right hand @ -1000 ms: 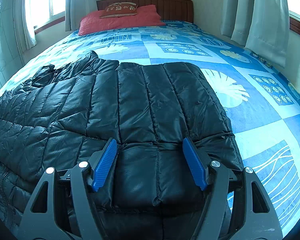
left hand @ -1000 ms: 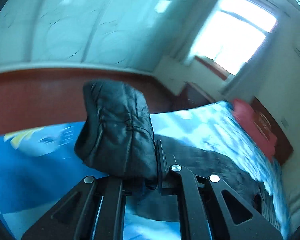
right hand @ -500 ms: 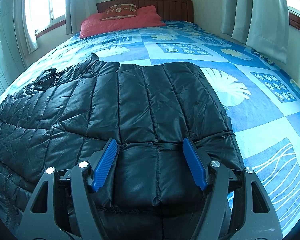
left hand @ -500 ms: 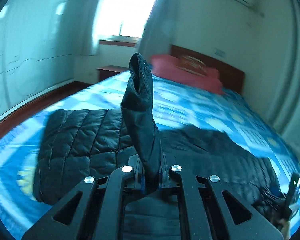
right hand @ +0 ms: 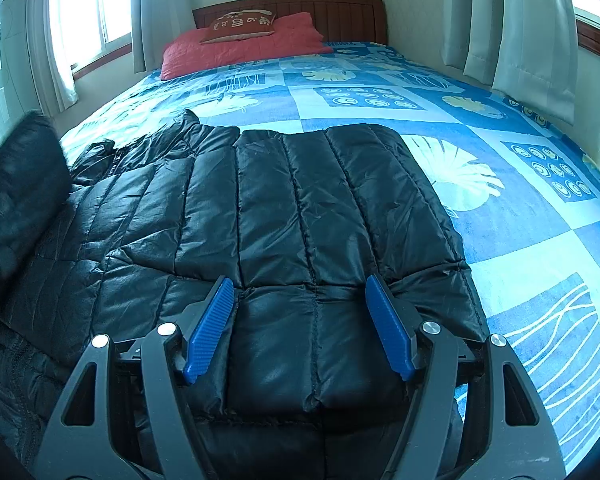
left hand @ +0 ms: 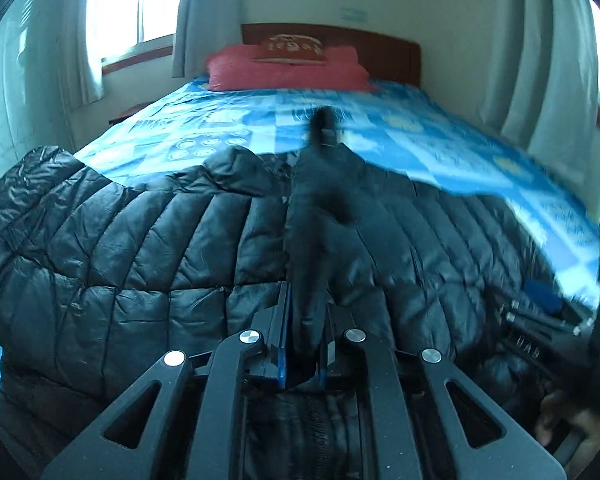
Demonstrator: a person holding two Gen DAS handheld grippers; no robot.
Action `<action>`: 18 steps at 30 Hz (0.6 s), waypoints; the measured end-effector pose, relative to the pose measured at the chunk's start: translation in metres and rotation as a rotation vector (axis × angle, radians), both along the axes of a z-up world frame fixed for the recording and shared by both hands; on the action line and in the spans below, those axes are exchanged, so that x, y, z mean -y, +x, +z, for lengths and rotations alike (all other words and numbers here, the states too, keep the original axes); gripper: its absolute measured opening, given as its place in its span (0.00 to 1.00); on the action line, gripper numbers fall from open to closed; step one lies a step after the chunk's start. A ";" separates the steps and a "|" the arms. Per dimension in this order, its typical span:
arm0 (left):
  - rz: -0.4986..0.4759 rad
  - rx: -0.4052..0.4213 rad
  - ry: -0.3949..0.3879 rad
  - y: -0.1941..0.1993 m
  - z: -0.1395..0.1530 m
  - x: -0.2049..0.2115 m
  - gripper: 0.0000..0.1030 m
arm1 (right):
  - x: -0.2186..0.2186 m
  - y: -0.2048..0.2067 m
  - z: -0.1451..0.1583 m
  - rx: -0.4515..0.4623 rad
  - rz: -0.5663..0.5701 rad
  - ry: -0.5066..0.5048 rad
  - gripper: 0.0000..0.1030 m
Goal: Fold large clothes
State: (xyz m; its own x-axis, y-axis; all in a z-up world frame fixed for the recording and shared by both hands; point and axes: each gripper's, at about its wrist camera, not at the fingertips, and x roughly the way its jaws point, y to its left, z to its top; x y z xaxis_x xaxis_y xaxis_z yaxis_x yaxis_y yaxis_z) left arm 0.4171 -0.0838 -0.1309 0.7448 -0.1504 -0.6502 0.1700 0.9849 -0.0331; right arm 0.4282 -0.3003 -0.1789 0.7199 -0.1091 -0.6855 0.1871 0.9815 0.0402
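Two grippers — left gripper (left hand: pixel 303 344) just easing its pinch on the jacket (right hand: pixel 300 216) sleeve (left hand: pixel 316 208), right gripper (right hand: pixel 300 328) wide.

My bedroom: bed (right hand: pixel 500 216) under blue patterned sheet, red pillow (right hand: pixel 244 46) against wooden headboard (right hand: pixel 340 12), pale curtains (right hand: pixel 532 28), daylight through left window (right hand: pixel 96 4).

A black quilted puffer jacket (right hand: pixel 300 216) lies spread on the bed (one sleeve (left hand: pixel 312 216) lifted upright).
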 end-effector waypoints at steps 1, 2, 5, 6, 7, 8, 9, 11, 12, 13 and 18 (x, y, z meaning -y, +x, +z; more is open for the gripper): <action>-0.005 0.002 0.008 -0.002 0.001 0.004 0.23 | 0.001 0.001 0.000 0.000 0.000 0.000 0.66; -0.011 0.005 0.009 0.000 0.002 0.009 0.31 | 0.001 0.001 0.000 0.000 0.000 0.000 0.66; -0.007 0.043 -0.004 -0.005 0.008 0.012 0.65 | 0.001 0.001 0.000 -0.002 0.000 -0.003 0.66; -0.011 0.055 -0.010 -0.006 0.010 0.014 0.67 | -0.001 0.000 0.000 -0.002 -0.001 -0.003 0.66; -0.021 0.057 -0.013 -0.009 0.013 0.011 0.67 | 0.000 0.000 0.001 -0.003 -0.001 -0.004 0.66; -0.028 0.052 -0.010 -0.009 0.014 0.012 0.67 | -0.001 -0.001 0.001 -0.002 -0.001 -0.002 0.66; -0.032 0.048 -0.005 -0.010 0.015 0.012 0.67 | 0.000 0.000 0.002 -0.004 0.000 0.001 0.66; -0.042 0.047 0.003 -0.015 0.019 0.009 0.67 | -0.002 -0.001 0.002 -0.003 -0.001 0.001 0.66; -0.048 0.048 0.000 -0.018 0.021 0.006 0.68 | -0.002 -0.003 0.005 -0.002 -0.002 0.000 0.66; -0.057 0.045 -0.009 -0.023 0.024 0.000 0.71 | -0.003 -0.005 0.009 0.002 -0.004 -0.001 0.66; -0.058 0.037 -0.025 -0.040 0.032 -0.030 0.74 | -0.026 -0.019 0.032 0.046 0.053 0.096 0.66</action>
